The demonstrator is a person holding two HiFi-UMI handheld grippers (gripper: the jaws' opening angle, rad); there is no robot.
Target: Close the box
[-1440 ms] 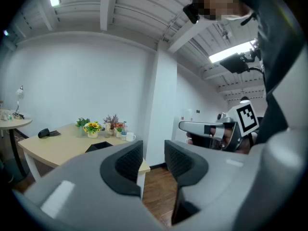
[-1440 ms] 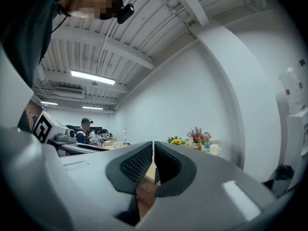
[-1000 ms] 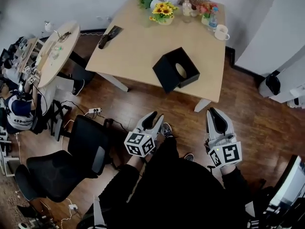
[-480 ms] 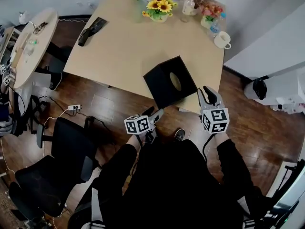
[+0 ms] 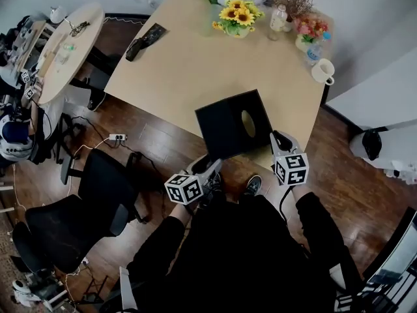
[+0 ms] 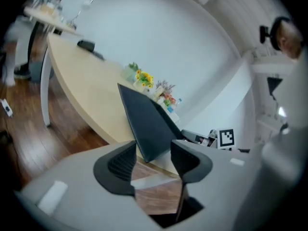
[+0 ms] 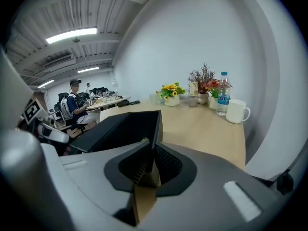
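A black box with an oval hole in one panel sits at the near edge of the wooden table. My left gripper is at its near left corner. In the left gripper view a raised black flap has its lower corner between the left gripper's jaws, which are closing, with gaps still showing on both sides. My right gripper is at the box's near right corner. In the right gripper view the open box stands just ahead, and the right gripper's jaws are pinched on its right wall.
Sunflowers, a bottle, a white mug and a dark object sit on the far half of the table. A black office chair stands at the left on the wood floor. A person sits at a distant desk.
Both grippers have moved from over the floor up to the box's near edge. The left jaws, together before, now stand apart around the flap's corner.
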